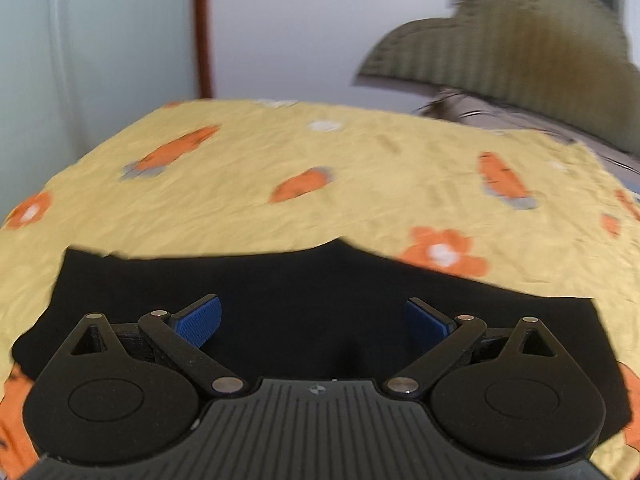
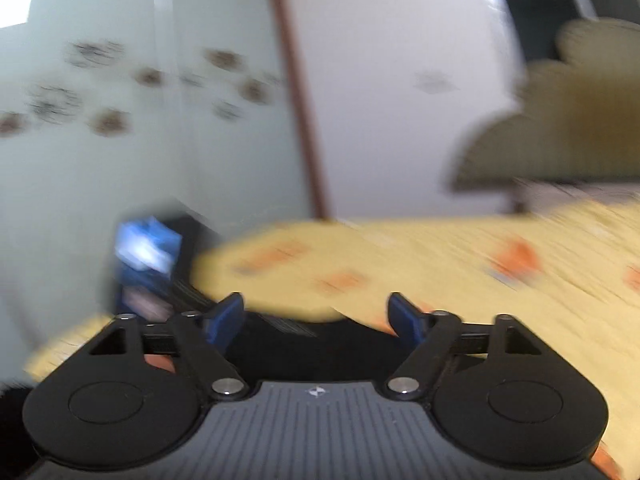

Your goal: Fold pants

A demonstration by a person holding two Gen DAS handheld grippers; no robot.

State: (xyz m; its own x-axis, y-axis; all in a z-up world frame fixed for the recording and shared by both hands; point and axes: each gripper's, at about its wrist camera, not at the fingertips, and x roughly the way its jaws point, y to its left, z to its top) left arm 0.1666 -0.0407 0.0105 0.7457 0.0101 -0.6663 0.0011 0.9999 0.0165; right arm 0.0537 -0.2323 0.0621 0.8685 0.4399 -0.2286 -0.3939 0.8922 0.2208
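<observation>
Left gripper (image 1: pixel 312 322) & right gripper (image 2: pixel 316 318): same build. Black link arms w/ silver rivets, blue ribbed pads (image 1: pixel 200 320), round black hubs left & right, grey ridged body near, small diamond logo.

left wrist view: the pants (image 1: pixel 280 320) lie flat on the bed sheet (image 1: pixel 320 184), at its near edge, spanning most of the width. the left tool (image 1: pixel 312 322) hangs over the pants, its two fingers well apart with only cloth below the gap. behind the sheet stands a wall (image 1: pixel 280 28); a glass panel (image 1: pixel 96 52) lies to the wall's left, a headboard (image 1: pixel 520 44) at far right. right wrist view: the right tool (image 2: pixel 316 320) sits near the sheet's left edge, the pants under it, a blurred box (image 2: pixel 146 256) to its left beyond the bed.
</observation>
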